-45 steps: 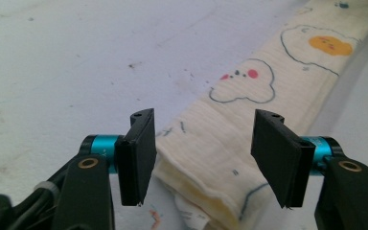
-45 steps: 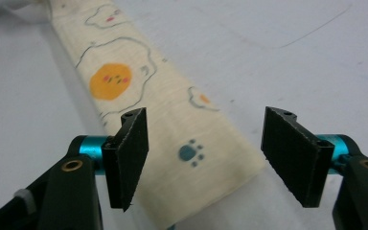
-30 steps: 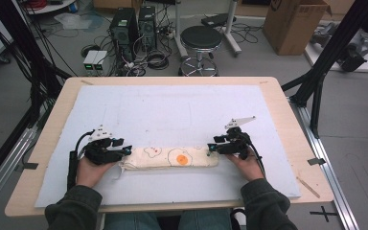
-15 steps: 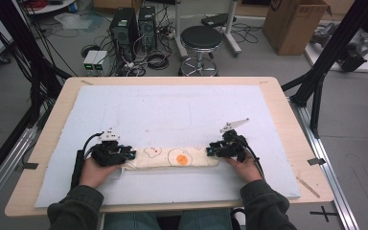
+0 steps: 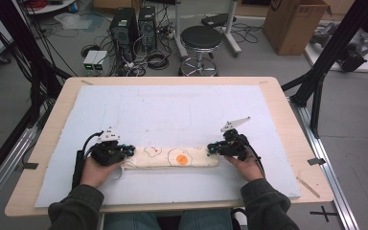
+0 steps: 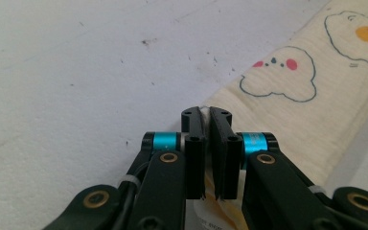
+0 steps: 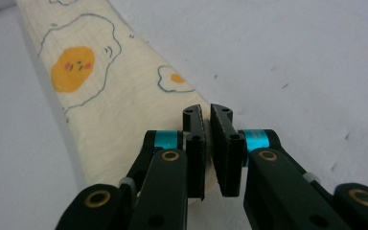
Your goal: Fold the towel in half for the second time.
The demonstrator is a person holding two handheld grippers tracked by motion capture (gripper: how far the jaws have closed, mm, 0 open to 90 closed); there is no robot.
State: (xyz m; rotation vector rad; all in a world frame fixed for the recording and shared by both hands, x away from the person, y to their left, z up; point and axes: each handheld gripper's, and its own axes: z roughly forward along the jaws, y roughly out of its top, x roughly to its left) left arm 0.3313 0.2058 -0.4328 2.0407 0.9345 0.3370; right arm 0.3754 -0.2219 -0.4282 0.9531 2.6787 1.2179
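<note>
A folded cream cloth [image 5: 172, 157], printed with fried eggs, lies as a long narrow strip across the near part of the white mat [image 5: 172, 110], running left to right in front of the person. The left gripper [image 5: 130, 151] sits at the strip's left end and the right gripper [image 5: 210, 148] at its right end, so the cloth stretches straight between the two.

In the left gripper view the jaws have just been closing, and they now pinch the cloth's end: a thin edge of cream fabric [image 6: 208, 143] shows squeezed between the pads, while the rest of the strip runs off toward the upper right (a pale cloud-like egg with pink dots lies just beyond the tips).

In the right gripper view the jaws have likewise just been closing and now clamp the other end, with cream fabric [image 7: 100, 96] in the narrow slot between the pads; the strip leads away to the upper left, its orange-yolked egg well up the cloth.

Both hands rest low on the mat, the left hand [image 5: 93, 171] and the right hand [image 5: 245, 165] behind their grippers.
</note>
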